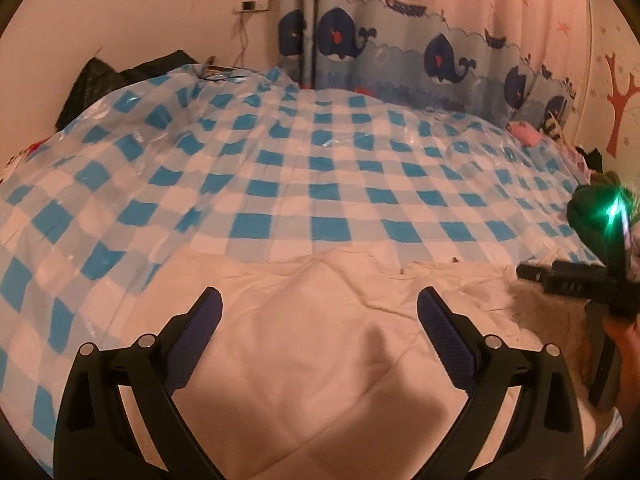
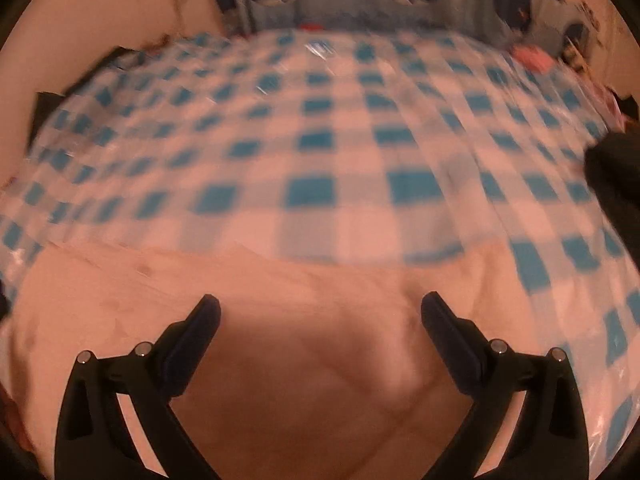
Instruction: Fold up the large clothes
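On the bed's near edge lies the white garment (image 1: 320,344), spread mostly flat with shallow creases, on top of a blue-and-white checked plastic sheet (image 1: 280,168) that covers the bed. Left gripper (image 1: 319,304) hovers over the garment's middle, jaws spread wide, nothing between them; blue ribbed pads (image 1: 444,332) visible on the inner faces. Right gripper (image 2: 320,308) also over the garment (image 2: 300,360), jaws spread wide and empty; that view is motion-blurred, so contact with the cloth can't be told. From the left wrist view the right gripper shows at the right edge (image 1: 576,280), black body with a green light, held by a hand (image 1: 624,344), above a fuzzy patch on the garment's right end. Beyond the bed: whale-print curtain (image 1: 400,48), pink item (image 1: 524,130) at the far right corner, black bag (image 1: 120,76) at far left against the wall, wall socket (image 1: 254,2) with a cable hanging down
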Demonstrator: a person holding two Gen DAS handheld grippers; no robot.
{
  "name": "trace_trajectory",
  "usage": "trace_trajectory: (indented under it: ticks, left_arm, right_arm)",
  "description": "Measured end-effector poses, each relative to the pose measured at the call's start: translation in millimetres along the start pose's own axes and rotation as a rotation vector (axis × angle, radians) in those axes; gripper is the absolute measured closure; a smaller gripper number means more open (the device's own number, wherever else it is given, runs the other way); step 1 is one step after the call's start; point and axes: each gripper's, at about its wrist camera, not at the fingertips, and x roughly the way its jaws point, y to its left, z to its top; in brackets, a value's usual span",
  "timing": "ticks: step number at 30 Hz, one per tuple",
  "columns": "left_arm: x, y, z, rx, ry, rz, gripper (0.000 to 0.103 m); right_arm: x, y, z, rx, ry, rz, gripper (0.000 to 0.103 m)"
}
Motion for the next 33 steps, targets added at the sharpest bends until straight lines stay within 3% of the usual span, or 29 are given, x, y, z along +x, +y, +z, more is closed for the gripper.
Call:
trace_trajectory:
  ticks: [2, 5, 12, 15, 19, 21, 26, 29, 32, 33]
  left_arm:
    - [12, -9, -4, 0.025, 0.024, 0.008, 0.009]
    - [33, -17, -14, 0.056, 0.080, 0.023, 0.009]
    - [61, -9, -23, 0.017, 0.156, 0.006, 0.007]
    - [56, -12, -23, 0.038, 0.161, 0.038, 0.007]
    - [29, -8, -20, 0.046, 0.143, 0.058, 0.008]
    - [14, -4, -21, 0.048, 0.126, 0.072, 0.008]
    - [19, 10, -33, 0.024, 0.176, 0.063, 0.007]
    - [19, 7, -35, 0.040, 0.184, 0.087, 0.006]
    - [1, 9, -34, 0.037, 0.195, 0.080, 0.007]
    - [-8, 12, -34, 0.031, 0.186, 0.074, 0.007]
  right_arm:
    - [22, -17, -13, 0.067, 0.030, 0.028, 0.007]
    - [30, -14, -12, 0.056, 0.023, 0.009, 0.007]
    - [39, -19, -13, 0.081, 0.036, 0.034, 0.007]
    - [32, -20, -7, 0.086, 0.087, 0.060, 0.007]
    - [-27, -16, -18, 0.073, -0.014, 0.084, 0.007]
    - [-53, -11, -34, 0.028, -0.059, 0.049, 0.007]
    - [-30, -17, -70, 0.000, -0.012, 0.008, 0.006]
    - [-27, -9, -65, -0.027, 0.018, -0.032, 0.006]
    - [-42, -12, -64, -0.028, 0.054, 0.000, 0.006]
    - [-56, -13, -68, -0.022, 0.030, 0.020, 0.006]
